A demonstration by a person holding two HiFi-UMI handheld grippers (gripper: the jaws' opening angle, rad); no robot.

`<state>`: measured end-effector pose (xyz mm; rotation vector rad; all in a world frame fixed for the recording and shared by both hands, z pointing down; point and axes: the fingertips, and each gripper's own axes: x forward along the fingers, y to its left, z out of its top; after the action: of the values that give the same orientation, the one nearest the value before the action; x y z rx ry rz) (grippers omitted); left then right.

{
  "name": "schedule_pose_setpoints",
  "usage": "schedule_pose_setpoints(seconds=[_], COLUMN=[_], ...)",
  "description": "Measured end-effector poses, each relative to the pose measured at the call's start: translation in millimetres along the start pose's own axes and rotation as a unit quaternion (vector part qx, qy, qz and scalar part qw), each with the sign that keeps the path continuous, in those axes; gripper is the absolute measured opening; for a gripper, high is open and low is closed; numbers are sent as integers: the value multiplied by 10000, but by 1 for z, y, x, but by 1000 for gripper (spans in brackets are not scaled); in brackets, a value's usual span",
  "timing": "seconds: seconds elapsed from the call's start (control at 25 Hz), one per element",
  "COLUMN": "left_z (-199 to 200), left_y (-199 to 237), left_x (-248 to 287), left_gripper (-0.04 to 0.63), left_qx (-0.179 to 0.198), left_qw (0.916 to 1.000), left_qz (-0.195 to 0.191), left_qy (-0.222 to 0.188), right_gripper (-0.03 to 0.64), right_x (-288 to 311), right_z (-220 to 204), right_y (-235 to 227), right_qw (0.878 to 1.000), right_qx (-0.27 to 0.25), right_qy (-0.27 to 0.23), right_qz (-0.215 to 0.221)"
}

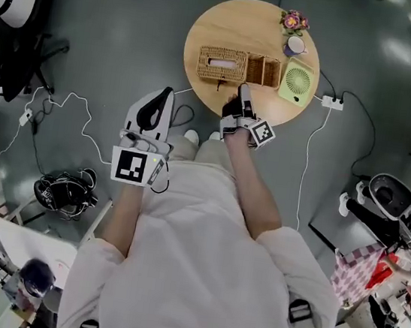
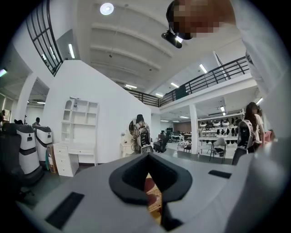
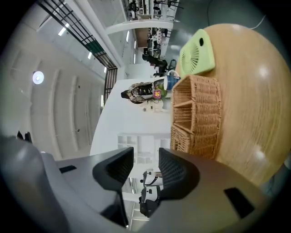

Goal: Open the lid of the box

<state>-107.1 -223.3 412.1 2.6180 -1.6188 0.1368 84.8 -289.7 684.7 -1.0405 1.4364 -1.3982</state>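
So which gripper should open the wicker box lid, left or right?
Probably the right. The right gripper sits at the table edge, just in front of the wicker box, jaws apart. The left gripper hangs off the table, over the floor, farther away.

You get bright, even overhead light in the head view, with soft shadows and strong bending toward the corners. In your left gripper view a ceiling lamp (image 2: 107,8) glares at upper left. In your right gripper view glare spots sit on the table (image 3: 248,118), the right gripper (image 3: 145,159) looks soft at the bottom, and dark vignetting rings both.
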Motion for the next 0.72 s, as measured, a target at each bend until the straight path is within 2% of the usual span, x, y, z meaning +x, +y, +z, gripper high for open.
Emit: schedule_pose_setpoints(seconds=[0.16,0.28,0.48,0.72], left_z=[-12,-20,-18,-19], left_y=[13,20,21,23], left_x=[1,2,8,12], left_gripper=[-5,-5,-5,-5], left_qx=[81,80,277,239], left_qw=[9999,9998,9994,9995], left_qz=[112,143,53,-59], left_qy=[55,148,208,220], right_gripper=[152,152,133,133], right_x=[10,17,21,19], right_z=[-8,-11,-11,-10], right_y=[-48,-67,-76,-74], right_qw=[9995,9989,9988,9986], right_qx=[224,320,294,351], right_qy=[19,-22,-45,-132], right_qz=[-213,-354,-387,-383])
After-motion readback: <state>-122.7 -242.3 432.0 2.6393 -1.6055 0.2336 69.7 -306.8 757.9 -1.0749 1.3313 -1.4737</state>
